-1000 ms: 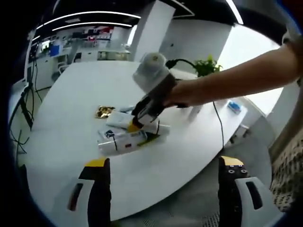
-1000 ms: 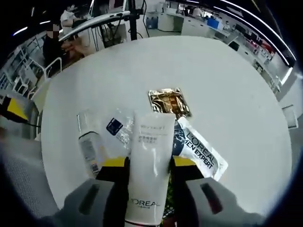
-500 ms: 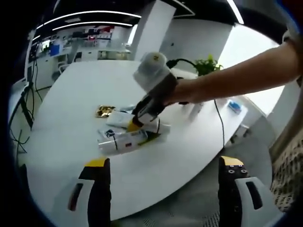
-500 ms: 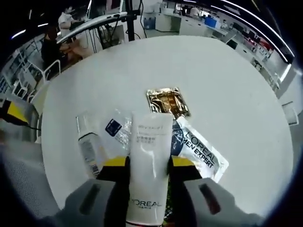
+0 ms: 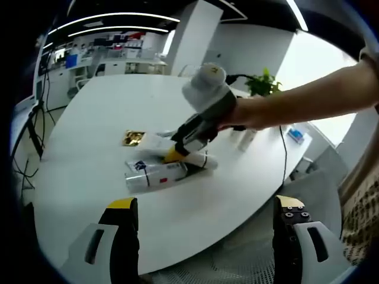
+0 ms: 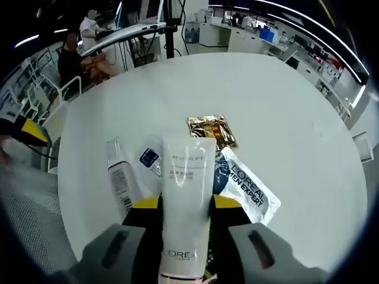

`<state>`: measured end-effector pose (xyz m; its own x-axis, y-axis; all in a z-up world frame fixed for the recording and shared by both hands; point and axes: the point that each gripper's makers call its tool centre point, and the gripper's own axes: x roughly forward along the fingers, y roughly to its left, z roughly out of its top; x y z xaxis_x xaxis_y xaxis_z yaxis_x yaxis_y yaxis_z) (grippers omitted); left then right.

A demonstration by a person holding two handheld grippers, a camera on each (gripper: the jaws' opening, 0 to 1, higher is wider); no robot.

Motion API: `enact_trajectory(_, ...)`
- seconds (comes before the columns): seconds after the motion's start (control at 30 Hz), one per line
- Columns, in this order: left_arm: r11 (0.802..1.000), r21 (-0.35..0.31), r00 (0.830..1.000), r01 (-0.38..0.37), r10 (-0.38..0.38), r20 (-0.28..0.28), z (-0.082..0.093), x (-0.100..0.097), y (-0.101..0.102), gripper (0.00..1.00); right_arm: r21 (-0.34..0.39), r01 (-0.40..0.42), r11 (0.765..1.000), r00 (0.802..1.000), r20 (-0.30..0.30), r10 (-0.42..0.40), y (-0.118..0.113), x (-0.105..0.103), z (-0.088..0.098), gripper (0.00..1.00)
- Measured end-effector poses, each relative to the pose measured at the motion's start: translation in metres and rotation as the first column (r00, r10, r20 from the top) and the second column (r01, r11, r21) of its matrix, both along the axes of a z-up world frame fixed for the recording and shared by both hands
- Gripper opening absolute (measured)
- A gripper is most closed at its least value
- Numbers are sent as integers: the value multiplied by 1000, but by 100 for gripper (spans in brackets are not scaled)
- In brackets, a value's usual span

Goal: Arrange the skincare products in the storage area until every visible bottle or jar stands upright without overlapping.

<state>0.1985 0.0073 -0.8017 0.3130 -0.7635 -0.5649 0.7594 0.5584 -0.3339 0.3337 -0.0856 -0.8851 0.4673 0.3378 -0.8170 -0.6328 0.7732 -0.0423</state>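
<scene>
**A:** so which step is this? the right tool [image 6: 180,204] looks clamped on the white tube [image 6: 185,195], jaws snug on both its sides; the rest of the pile sits on the white counter [image 6: 284,118] beyond it: gold sachet [image 6: 208,129] at 12 o'clock, dark sachet [image 6: 246,188] at 2, clear bottle [image 6: 120,177] lying flat at 10

**B:** pickup stage I'd guess; nothing in the pile stands upright yet; next move probably calls for lifting the tube free of the pile, turning it cap-down and finding bare counter to set it on

**A:** and the left tool [image 5: 201,204]?

**B:** jaws spread wide, holding nothing, hanging off the counter edge; from there you see the right tool [image 5: 190,135] down on the pile
</scene>
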Motion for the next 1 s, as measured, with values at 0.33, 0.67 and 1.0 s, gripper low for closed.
enact_trajectory(0.33, 1000, 8, 1000, -11, 11, 0, 0, 1, 0, 91, 76, 86, 993, 994, 63, -91, -20, -23, 23, 29)
enact_trajectory(0.67, 999, 32, 1000, -1, 0, 10, -1, -3, -1, 91, 127, 135, 983, 979, 139, -152, -34, -46, 49, 29)
enact_trajectory(1.0, 997, 72, 999, 30, -32, 36, -1, -7, -2, 91, 188, 185, 965, 954, 200, -222, -42, -67, 71, 29)
